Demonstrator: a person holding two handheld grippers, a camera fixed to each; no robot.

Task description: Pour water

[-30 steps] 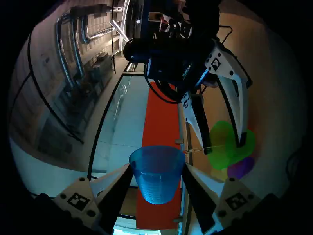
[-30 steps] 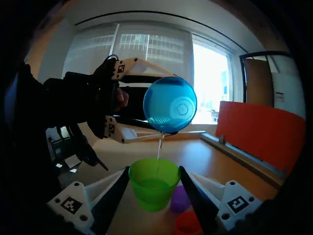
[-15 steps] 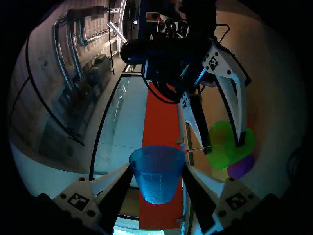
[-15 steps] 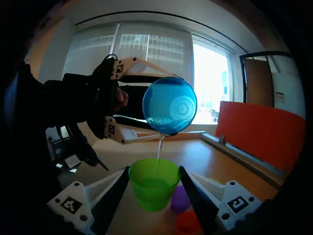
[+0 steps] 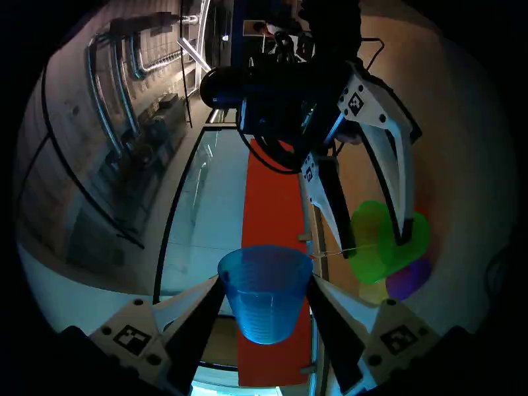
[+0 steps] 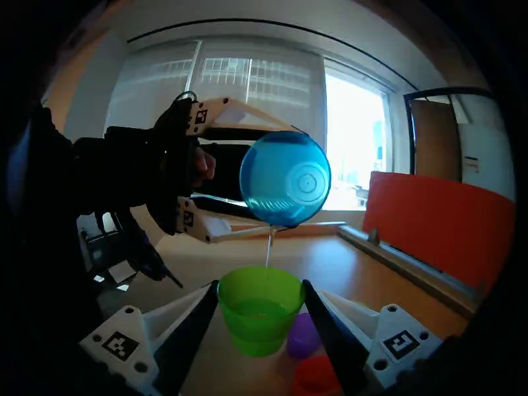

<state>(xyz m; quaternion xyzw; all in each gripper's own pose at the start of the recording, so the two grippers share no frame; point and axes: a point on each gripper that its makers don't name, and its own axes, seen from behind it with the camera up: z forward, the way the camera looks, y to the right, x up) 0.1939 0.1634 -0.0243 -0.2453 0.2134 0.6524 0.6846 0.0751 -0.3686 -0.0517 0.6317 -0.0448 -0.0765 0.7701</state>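
Bright windows back my left gripper, clamped on the tipped blue cup at the right gripper view's centre — a thin water stream falls from its rim. Lower centre, my right gripper grips the green cup, partly full.

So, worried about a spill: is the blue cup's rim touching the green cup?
Apart. The right gripper view shows the blue cup tilted above the green cup, a clear gap between them crossed by a thin water stream.
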